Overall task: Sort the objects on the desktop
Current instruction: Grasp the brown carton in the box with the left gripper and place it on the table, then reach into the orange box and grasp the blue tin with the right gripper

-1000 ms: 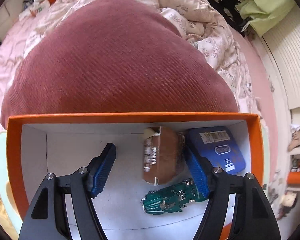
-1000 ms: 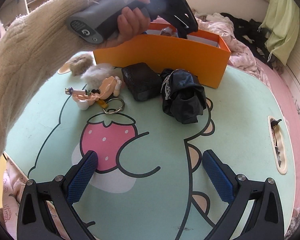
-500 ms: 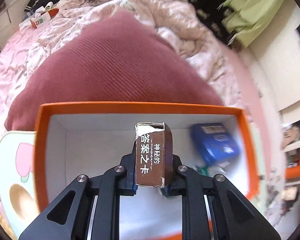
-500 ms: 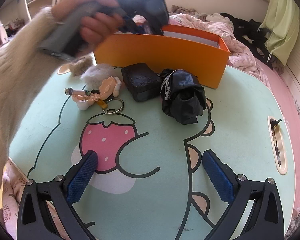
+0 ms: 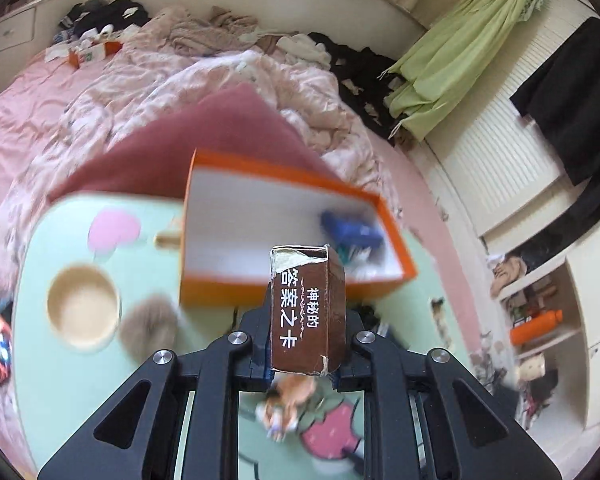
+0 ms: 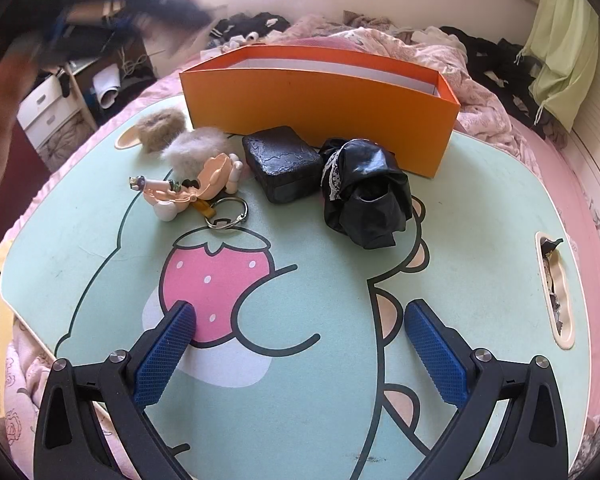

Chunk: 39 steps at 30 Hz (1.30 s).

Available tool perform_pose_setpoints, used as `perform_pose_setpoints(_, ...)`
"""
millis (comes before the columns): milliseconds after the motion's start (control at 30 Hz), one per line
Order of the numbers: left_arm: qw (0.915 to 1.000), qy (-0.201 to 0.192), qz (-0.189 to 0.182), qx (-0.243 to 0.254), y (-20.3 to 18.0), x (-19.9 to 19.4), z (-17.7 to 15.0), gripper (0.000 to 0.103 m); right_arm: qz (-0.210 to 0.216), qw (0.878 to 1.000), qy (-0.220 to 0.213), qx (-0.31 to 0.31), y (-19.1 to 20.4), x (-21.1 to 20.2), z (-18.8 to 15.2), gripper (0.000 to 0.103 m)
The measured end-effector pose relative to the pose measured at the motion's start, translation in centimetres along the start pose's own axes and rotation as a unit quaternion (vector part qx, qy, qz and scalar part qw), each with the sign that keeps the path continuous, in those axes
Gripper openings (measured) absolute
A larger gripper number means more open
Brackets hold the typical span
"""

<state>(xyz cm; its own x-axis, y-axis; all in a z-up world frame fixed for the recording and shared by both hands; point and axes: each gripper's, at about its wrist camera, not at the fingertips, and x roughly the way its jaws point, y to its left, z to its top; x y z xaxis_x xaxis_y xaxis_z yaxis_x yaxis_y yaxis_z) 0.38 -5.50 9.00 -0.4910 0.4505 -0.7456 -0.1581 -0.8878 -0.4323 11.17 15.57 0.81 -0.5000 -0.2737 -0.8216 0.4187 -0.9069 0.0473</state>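
Brown card box sits clamped upright between the closed jaws of the left gripper, held above the bench with the orange box beyond. The right gripper hovers low over the bench, jaws wide apart and empty. Farther off lie a keyring toy, black case and black bag. Carrying the card box well likely means a firm, level grip.
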Motion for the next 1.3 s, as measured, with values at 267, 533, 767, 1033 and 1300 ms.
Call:
perform_pose_setpoints(267, 0.9991, -0.017, 0.037, 0.006, 0.6, 0.2, -6.9, 0.065, 0.0, 1.0, 0.0, 0.0, 0.0, 0.0, 0.0, 0.103)
perform_pose_setpoints(533, 0.9869, -0.046, 0.15, 0.036, 1.6, -2.0, -12.0, 0.08, 0.0, 1.0, 0.0, 0.0, 0.0, 0.0, -0.1, 0.103)
perform_pose_setpoints(767, 0.9716, -0.036, 0.215, 0.092, 0.7, 0.4, -14.4, 0.088, -0.002, 1.0, 0.0, -0.001, 0.0, 0.0, 0.1, 0.103)
perform_pose_setpoints(1033, 0.9722, -0.055, 0.205, 0.098, 1.1, 1.1, -14.6, 0.103, -0.004, 1.0, 0.0, -0.002, -0.2, -0.1, 0.1, 0.103)
perform_pose_setpoints(1300, 0.9728, -0.065, 0.198, 0.101, 1.0, 0.9, -15.2, 0.103, -0.006, 1.0, 0.002, -0.003, -0.4, 0.2, 0.1, 0.103)
